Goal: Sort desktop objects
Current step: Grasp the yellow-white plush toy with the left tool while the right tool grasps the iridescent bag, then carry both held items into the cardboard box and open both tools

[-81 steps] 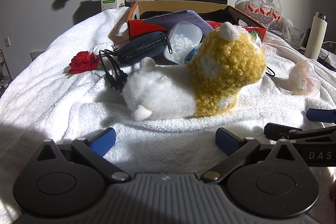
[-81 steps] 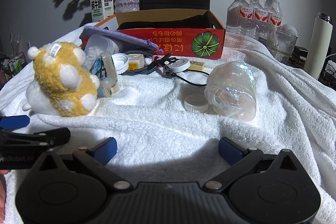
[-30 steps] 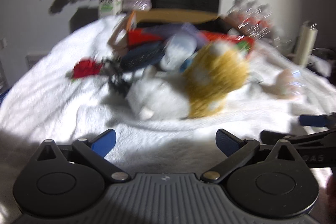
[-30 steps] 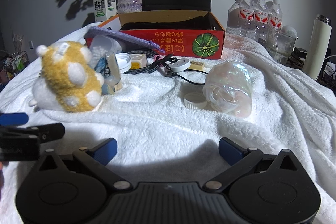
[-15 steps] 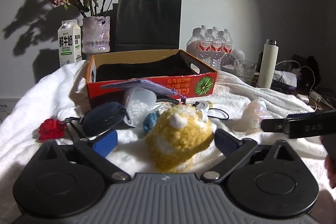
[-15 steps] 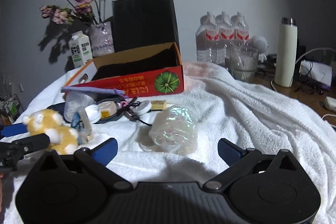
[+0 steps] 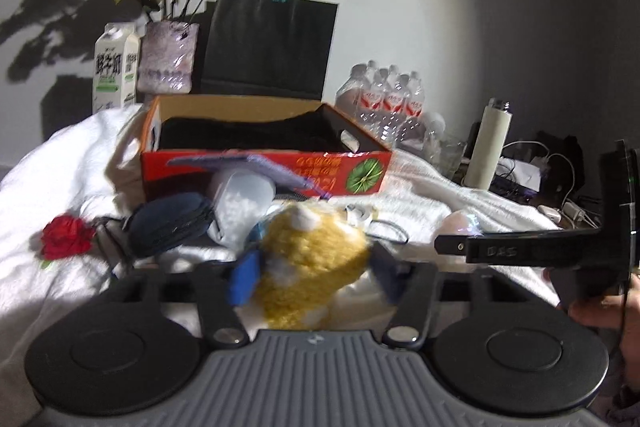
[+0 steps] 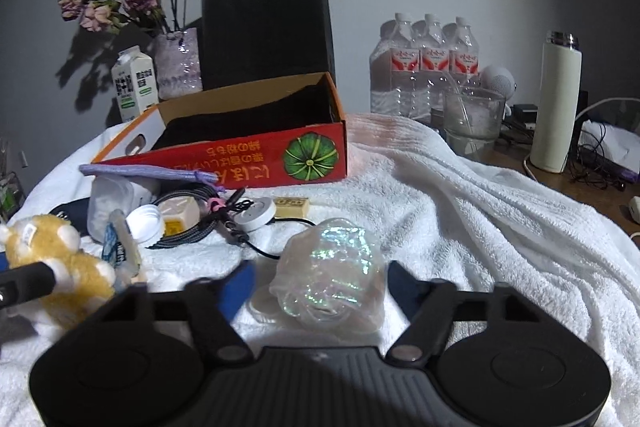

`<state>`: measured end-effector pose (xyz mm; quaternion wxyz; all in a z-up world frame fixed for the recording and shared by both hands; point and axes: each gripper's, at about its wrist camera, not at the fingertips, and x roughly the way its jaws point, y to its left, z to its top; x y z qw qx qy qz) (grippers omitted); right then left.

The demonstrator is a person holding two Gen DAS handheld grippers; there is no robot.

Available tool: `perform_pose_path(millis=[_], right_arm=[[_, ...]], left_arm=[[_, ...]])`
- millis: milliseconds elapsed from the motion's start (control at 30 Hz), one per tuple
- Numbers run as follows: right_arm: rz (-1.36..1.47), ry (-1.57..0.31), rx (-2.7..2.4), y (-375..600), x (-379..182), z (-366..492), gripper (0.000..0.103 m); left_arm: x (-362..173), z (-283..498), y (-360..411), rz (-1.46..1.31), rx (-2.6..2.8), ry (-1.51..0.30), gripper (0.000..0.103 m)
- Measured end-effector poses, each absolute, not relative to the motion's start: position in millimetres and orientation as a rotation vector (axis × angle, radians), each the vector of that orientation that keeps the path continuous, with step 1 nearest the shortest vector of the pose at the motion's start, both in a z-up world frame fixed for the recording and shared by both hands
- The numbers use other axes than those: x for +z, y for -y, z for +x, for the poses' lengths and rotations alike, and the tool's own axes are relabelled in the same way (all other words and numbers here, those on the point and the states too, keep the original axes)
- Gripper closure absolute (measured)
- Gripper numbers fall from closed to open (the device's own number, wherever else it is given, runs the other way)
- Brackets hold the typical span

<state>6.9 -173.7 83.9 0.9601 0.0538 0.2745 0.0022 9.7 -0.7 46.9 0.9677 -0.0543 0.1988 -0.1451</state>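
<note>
**A:** Where is the plush toy (image 7: 308, 259)?

**B:** It sits between the blue pads of the left gripper (image 7: 314, 277). Both fingers press into its yellow fur, so the gripper is closed on it. In the right wrist view the same toy (image 8: 52, 263) shows at the far left, with a black finger of the left gripper across its front.

**A:** And the right gripper (image 8: 318, 285)?

**B:** Its fingers stand spread on either side of an iridescent crumpled wrapper (image 8: 332, 275) lying on the white towel (image 8: 480, 227). The blurred pads look clear of the wrapper, so it holds nothing.

**A:** What lies around the toy?

**B:** Just behind it are a dark blue zip pouch (image 7: 168, 225) and a clear tub of white beads (image 7: 240, 203), with a red rose (image 7: 66, 237) off to the left on the towel. Behind those stands an open red cardboard box (image 7: 264, 171), a purple cloth (image 7: 248, 167) lying against its front wall.

**A:** Anything further back?

**B:** A milk carton (image 7: 114, 67), a vase of dried flowers (image 7: 168, 57) and a black paper bag (image 7: 268, 47) stand along the wall. To the right are water bottles (image 8: 424, 67), a glass (image 8: 474, 123) and a white flask (image 8: 558, 103). The towel covers most of the desk (image 8: 580, 187).
</note>
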Motion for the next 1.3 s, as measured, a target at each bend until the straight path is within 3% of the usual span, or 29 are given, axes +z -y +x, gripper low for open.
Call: perform_pose_path(millis=[133,467,733,1033,1300], right_arm=[[0.118,-0.527,0.007,175,89,-1,0.067],[0.161,-0.427,0.094,171,128,-60,0.067],[0.147,-0.371,0.169,174,160,-89,0.067],[0.03,-0.317,0.264,179,225,-47,0.067],[0.019,-0.503,0.305,173,251,111,0.066]], left_arm=[[53,6,8,-0.085,-0.263,-0.388,0.055],[101,-55,-3,-0.127,-0.23,-0.257,0.055],[139,-58,-25,-0.188,-0.269,-0.261,0.055],[197,33,-57,-0.195,-0.324,-0.341,0.055],[190,190,-50,-0.166,-0.309,-0.559,0.055]])
